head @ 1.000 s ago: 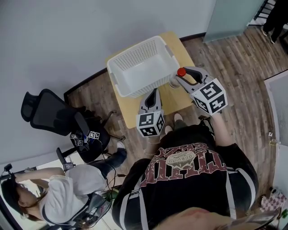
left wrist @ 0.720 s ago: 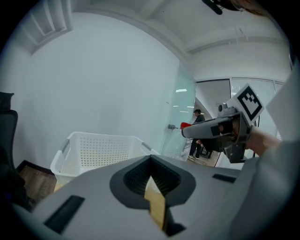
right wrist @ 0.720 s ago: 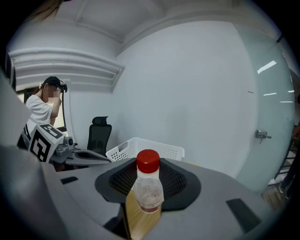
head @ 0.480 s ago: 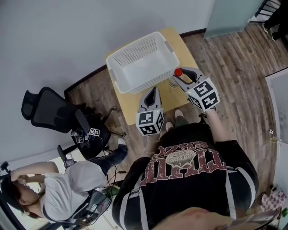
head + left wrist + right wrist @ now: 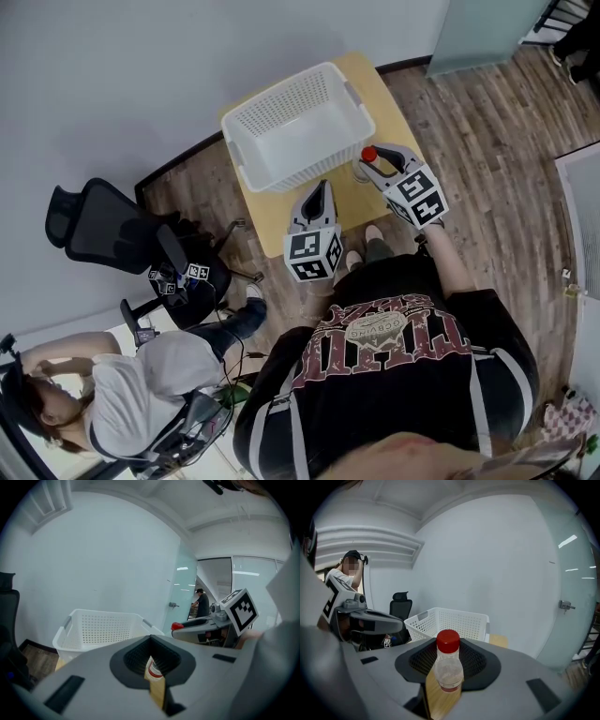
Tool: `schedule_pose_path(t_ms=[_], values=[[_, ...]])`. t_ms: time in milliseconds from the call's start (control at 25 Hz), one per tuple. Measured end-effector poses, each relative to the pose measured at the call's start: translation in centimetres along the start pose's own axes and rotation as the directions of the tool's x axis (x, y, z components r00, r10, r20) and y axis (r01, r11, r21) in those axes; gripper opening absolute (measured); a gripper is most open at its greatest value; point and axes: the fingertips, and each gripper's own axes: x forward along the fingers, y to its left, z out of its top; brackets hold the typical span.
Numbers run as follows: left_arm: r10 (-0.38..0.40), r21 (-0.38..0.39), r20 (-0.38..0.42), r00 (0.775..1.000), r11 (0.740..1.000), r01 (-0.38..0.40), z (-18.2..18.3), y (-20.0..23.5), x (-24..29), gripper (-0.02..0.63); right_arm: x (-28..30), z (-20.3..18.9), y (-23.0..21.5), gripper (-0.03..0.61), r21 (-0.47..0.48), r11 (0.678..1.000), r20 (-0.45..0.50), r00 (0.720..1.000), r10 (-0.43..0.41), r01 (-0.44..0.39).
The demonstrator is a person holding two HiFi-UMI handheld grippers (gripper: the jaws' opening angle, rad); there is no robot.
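Observation:
A small clear bottle [image 5: 449, 672] with a red cap [image 5: 368, 154] stands upright between the jaws of my right gripper [image 5: 367, 167], which is shut on it just above the wooden table [image 5: 265, 217]. It hangs beside the right front corner of a white perforated basket [image 5: 309, 161] on that table. My left gripper [image 5: 322, 191] points at the basket's front wall with its jaws together and nothing held. Seen in the left gripper view, the basket [image 5: 101, 627] is ahead, and the right gripper [image 5: 211, 623] with the red cap is at the right.
A black office chair [image 5: 94, 230] stands left of the table, and a seated person [image 5: 141, 384] is at the lower left. A grey wall runs behind the basket. A glass door [image 5: 478, 33] and wood floor [image 5: 506, 141] lie to the right.
My right gripper has carried the bottle left and lower, closer to the basket's corner and to the left gripper. The left gripper has barely moved.

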Motion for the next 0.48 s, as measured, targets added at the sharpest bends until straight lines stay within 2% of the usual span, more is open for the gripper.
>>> schedule_pose_path(t_ms=[480], values=[[0.013,-0.012,-0.011,1.000,1.000,-0.013,-0.8,0.5,0.0,0.032,2.4,-3.8,-0.1,0.158,0.018,1.000,-0.033,0.999,-0.003,0.004]])
